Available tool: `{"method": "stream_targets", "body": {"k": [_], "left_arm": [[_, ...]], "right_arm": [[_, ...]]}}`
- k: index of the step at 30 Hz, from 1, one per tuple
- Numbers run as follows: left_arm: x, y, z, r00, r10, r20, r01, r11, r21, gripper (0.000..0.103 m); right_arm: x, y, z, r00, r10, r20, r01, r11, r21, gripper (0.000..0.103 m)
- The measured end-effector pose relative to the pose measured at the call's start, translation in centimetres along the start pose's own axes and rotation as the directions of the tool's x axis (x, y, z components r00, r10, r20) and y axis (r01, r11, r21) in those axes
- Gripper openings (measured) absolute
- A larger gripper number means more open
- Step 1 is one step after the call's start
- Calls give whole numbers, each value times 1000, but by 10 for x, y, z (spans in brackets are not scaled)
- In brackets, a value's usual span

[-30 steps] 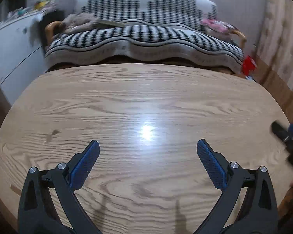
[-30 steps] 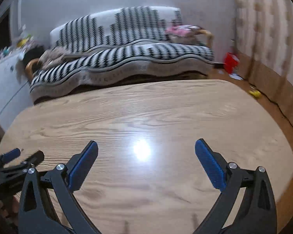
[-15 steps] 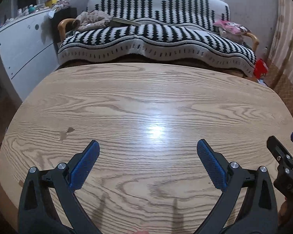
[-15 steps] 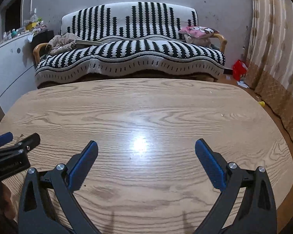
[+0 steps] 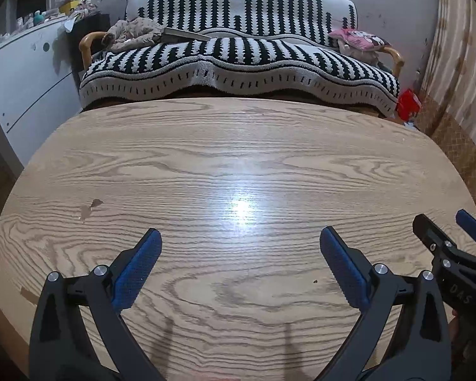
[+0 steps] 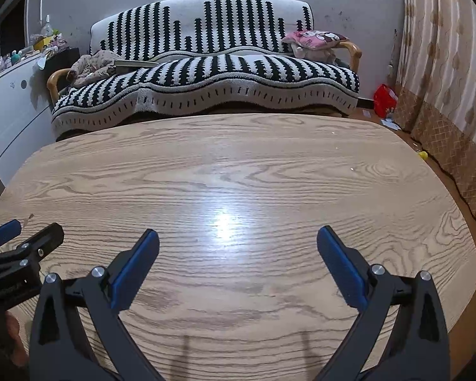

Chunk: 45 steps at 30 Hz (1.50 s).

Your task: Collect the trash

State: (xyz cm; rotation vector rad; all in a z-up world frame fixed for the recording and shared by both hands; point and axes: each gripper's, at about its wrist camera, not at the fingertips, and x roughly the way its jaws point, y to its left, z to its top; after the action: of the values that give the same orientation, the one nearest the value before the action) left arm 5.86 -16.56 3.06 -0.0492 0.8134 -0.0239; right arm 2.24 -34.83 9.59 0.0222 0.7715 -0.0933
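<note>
My left gripper is open and empty, held above the near part of a wooden oval table. My right gripper is open and empty above the same table. Each gripper shows at the edge of the other's view: the right one at the far right, the left one at the far left. I see no trash on the tabletop, only a small dark chip mark and a tiny speck. A red bag and small scraps lie on the floor at the back right.
A black-and-white striped sofa stands just behind the table, with clothes and a pink cushion on it. A white cabinet is at the left. A curtain hangs at the right. A small yellow item lies on the floor.
Both views have steadied and pulled back a little from the table. The right gripper has come further into the left wrist view. Both grippers stay open.
</note>
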Motion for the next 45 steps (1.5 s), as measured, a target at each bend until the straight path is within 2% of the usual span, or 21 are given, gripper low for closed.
{"method": "stream_targets", "body": {"k": [10, 18, 30, 38, 42, 45], "left_arm": [[-3, -8, -4, 1000, 7, -4, -7, 998, 59, 97], [-4, -11, -5, 1000, 20, 3, -20, 996, 83, 97], [-2, -8, -4, 1000, 25, -3, -25, 997, 75, 97], [-11, -7, -3, 999, 27, 48, -31, 996, 84, 97], [-11, -6, -3, 1000, 8, 30, -10, 997, 71, 97], [-13, -4, -3, 999, 22, 36, -24, 998, 61, 97]], "right_arm": [[2, 7, -2, 1000, -2, 6, 2, 999, -54, 96], [0, 7, -3, 1000, 1, 6, -1, 999, -51, 96], [-1, 3, -4, 1000, 8, -3, -8, 999, -36, 96], [0, -1, -4, 1000, -9, -10, 9, 999, -38, 96], [1, -3, -4, 1000, -4, -22, 3, 1000, -31, 96], [1, -3, -4, 1000, -10, -22, 9, 1000, -29, 96]]}}
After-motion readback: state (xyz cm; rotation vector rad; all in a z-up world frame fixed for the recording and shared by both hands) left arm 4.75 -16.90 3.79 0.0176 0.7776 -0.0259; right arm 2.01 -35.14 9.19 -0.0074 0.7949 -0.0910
